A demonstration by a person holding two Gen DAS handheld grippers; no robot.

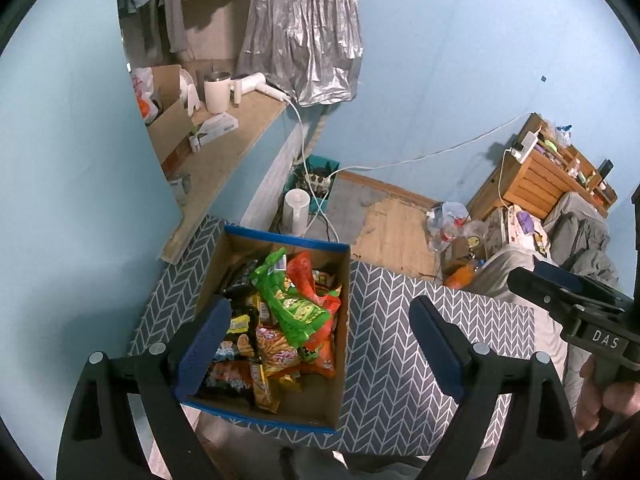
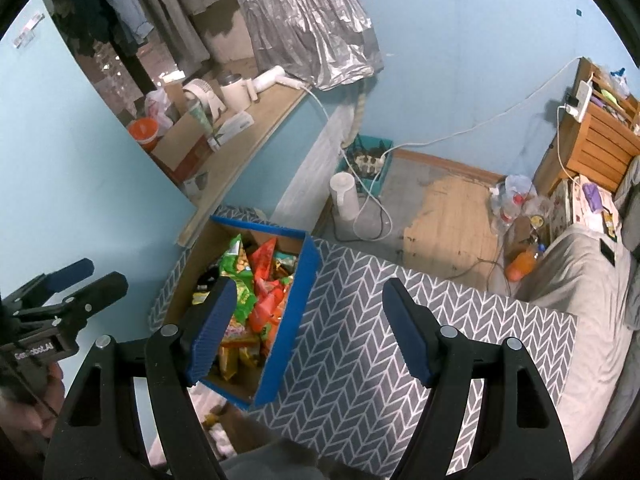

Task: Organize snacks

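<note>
Herringbone table [image 1: 400, 320] holds snack-filled box [image 1: 340, 320]; both grippers empty.

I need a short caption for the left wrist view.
Open left gripper above a snack-filled cardboard box on a herringbone mat.

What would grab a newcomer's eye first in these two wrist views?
The blue-rimmed cardboard box, heaped with bright green, red and orange snack packets, sits at the left end of the grey herringbone-patterned tabletop. Both grippers, left and right, hang open above it, holding nothing. Behind, a crinkled silver curtain hangs over a cluttered wooden ledge.
</note>
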